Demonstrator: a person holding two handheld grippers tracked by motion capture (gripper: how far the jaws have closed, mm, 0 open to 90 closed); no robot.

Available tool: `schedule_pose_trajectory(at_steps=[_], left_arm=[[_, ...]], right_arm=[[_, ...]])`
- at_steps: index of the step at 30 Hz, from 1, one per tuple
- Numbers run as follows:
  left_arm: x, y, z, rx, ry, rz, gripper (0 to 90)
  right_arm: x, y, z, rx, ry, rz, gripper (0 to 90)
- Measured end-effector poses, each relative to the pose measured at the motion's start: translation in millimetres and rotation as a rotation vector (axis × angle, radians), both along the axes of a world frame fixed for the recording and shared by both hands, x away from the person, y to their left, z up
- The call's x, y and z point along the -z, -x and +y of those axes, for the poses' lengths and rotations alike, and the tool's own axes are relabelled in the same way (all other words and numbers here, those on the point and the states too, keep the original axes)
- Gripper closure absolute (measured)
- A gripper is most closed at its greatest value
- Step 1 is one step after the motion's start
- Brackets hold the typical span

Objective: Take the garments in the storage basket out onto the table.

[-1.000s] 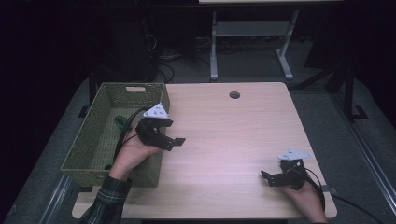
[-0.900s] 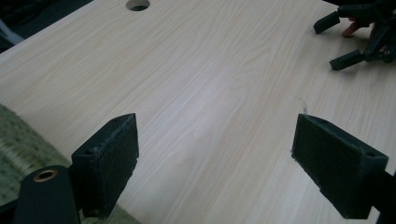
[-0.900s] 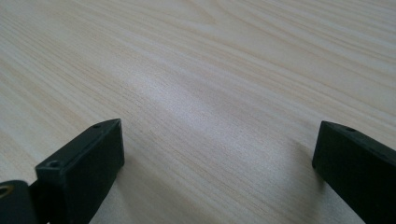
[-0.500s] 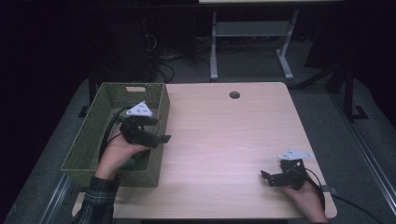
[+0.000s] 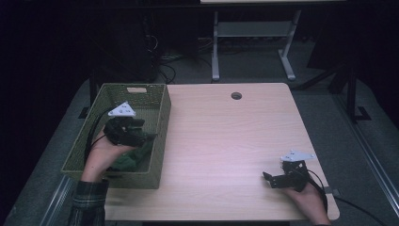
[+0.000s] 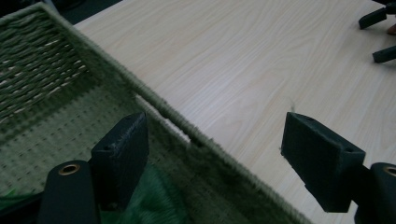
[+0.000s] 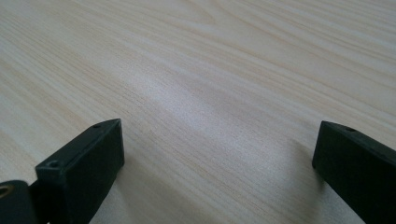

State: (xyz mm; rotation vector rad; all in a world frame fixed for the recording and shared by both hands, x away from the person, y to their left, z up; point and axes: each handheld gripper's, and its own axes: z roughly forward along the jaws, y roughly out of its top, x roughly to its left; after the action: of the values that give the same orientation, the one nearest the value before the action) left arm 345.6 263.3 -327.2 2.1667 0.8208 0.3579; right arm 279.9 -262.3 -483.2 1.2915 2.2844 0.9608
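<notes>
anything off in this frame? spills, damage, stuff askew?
Nothing stands out. The green woven basket sits at the table's left edge, intact, slightly angled to it. A dark green cloth lies bunched inside, under the left gripper. The right gripper rests open on bare wood. No spills or damage visible.

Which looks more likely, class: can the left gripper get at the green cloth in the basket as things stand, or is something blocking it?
Probably yes. The left gripper hangs over the open-topped basket, jaws apart, and the green cloth lies just below with nothing over it.
</notes>
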Motion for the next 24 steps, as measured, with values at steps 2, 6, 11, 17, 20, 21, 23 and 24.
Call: schedule_pose_trajectory(at_steps=[2,6,11,17,20,21,23,24], left_arm=[[0.1,1.0,6.8,-0.015,-0.007,-0.002,24.4],[2.8,0.9,15.8,-0.04,-0.029,0.013,25.1],[9.1,-1.0,20.9,-0.043,-0.043,0.041,28.9],[17.1,-4.1,24.5,-0.054,-0.08,0.076,30.3],[20.8,-5.1,24.9,-0.062,-0.093,0.092,30.5],[21.9,-5.9,25.2,-0.058,-0.106,0.093,30.5],[24.5,-7.1,25.3,-0.058,-0.116,0.106,30.5],[25.8,-7.4,25.0,-0.06,-0.115,0.11,30.5]], right_arm=[[0.0,0.0,0.0,0.0,0.0,0.0,1.7],[0.0,0.0,0.0,0.0,0.0,0.0,1.7],[0.0,0.0,0.0,0.0,0.0,0.001,1.7],[0.0,0.0,0.0,0.0,0.0,0.001,1.7],[0.1,0.0,0.0,0.0,0.0,0.0,1.7],[0.0,0.1,0.0,0.0,0.0,0.001,1.7],[0.0,0.0,0.0,0.0,0.0,0.0,1.7],[0.0,0.0,0.0,0.0,0.0,0.0,1.7]])
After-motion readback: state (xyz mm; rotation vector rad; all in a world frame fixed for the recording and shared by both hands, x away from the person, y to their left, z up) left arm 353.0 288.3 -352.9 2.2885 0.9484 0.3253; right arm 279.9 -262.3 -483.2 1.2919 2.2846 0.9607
